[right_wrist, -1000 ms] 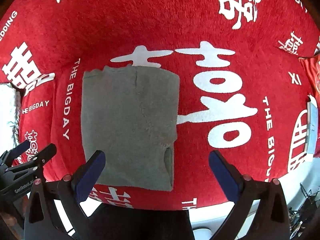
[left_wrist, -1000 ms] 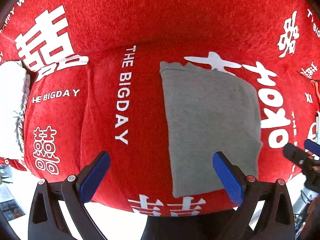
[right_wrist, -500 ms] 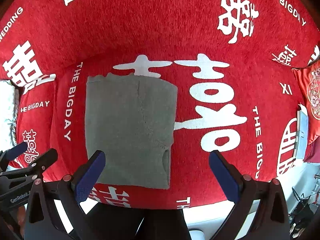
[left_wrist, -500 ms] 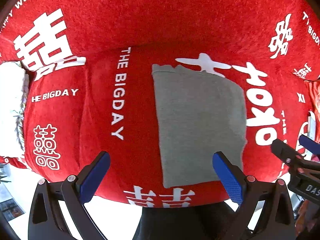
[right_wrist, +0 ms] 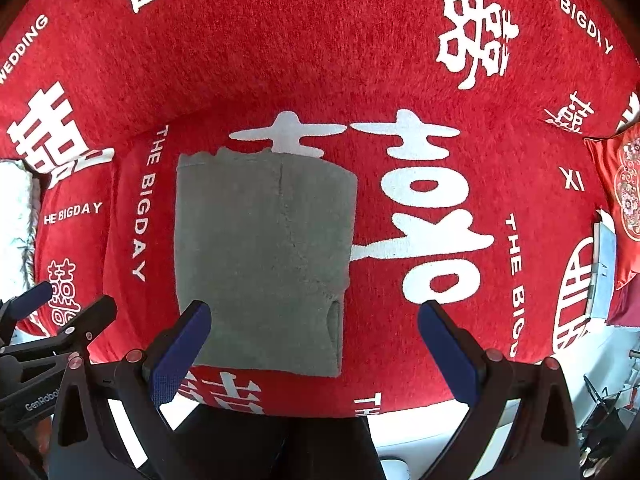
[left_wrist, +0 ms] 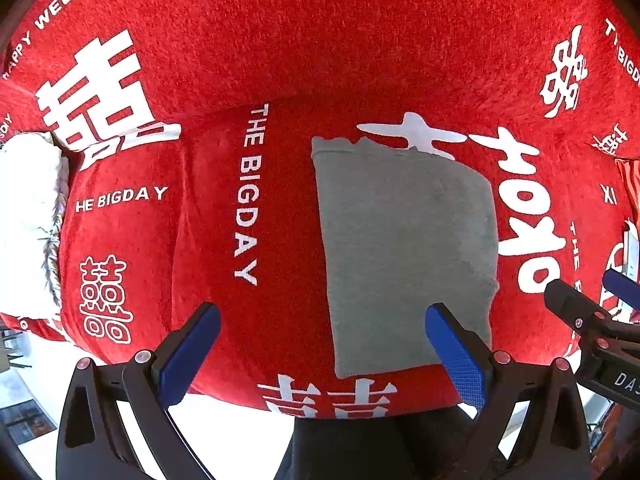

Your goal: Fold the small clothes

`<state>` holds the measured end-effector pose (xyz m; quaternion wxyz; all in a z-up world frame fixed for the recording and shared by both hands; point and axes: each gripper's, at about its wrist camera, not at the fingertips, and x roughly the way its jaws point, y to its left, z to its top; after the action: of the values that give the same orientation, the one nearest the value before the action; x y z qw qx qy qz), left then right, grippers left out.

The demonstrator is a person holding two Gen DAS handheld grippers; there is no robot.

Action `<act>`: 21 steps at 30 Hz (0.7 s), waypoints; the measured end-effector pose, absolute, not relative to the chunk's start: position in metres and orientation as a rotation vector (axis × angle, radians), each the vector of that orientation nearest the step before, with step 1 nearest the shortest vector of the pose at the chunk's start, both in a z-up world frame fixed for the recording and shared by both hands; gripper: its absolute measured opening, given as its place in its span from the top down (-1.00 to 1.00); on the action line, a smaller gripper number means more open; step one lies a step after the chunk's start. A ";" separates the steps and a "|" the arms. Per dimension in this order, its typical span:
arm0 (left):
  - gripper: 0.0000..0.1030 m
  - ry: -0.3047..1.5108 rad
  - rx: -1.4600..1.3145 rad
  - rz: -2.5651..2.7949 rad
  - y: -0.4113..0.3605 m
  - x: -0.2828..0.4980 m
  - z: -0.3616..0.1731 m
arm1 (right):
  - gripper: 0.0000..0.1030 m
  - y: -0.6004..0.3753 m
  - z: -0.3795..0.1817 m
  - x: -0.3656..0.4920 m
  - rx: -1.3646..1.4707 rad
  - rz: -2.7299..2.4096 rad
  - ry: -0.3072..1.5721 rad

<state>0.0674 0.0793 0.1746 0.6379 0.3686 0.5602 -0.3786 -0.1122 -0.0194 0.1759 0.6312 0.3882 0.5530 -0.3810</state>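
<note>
Item: grey garment [left_wrist: 404,252], folded to a flat rectangle, lying on the red cover [left_wrist: 280,52] near its front edge. Left gripper [left_wrist: 322,344]: jaws wide, empty, held above the cloth. Right gripper [right_wrist: 314,346]: jaws wide, empty, also clear of it. Handling note: for a further fold, likely pinch both near corners together, lift low, lay edge to edge, keep layers aligned.
</note>
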 end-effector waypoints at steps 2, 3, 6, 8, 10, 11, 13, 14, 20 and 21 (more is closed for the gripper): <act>-0.99 1.277 0.840 -0.858 0.080 0.068 0.175 | -0.99 -0.019 0.176 -0.112 0.890 -0.873 1.266; -0.99 1.276 0.840 -0.856 0.080 0.068 0.175 | -0.99 -0.019 0.176 -0.112 0.890 -0.873 1.265; -0.99 1.273 0.842 -0.851 0.080 0.068 0.175 | -0.99 -0.019 0.176 -0.113 0.888 -0.872 1.266; -0.99 1.273 0.845 -0.846 0.079 0.068 0.174 | -0.99 -0.019 0.176 -0.113 0.890 -0.874 1.265; -0.99 1.274 0.847 -0.839 0.079 0.068 0.174 | -0.99 -0.019 0.175 -0.113 0.892 -0.871 1.268; -0.99 1.276 0.847 -0.836 0.079 0.068 0.173 | -0.99 -0.020 0.175 -0.113 0.893 -0.871 1.270; -0.99 1.281 0.845 -0.834 0.079 0.069 0.172 | -0.99 -0.020 0.173 -0.114 0.907 -0.868 1.271; -0.99 1.281 0.844 -0.834 0.079 0.069 0.172 | -0.99 -0.022 0.173 -0.114 0.909 -0.866 1.273; -0.99 1.272 0.848 -0.838 0.078 0.067 0.173 | -0.99 -0.023 0.173 -0.113 0.902 -0.866 1.280; -0.99 1.271 0.848 -0.837 0.078 0.067 0.174 | -0.99 -0.023 0.173 -0.113 0.901 -0.867 1.280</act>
<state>0.0668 0.0780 0.1736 0.6439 0.3726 0.5581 -0.3676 -0.1131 -0.0226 0.1729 0.6258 0.3928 0.5579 -0.3779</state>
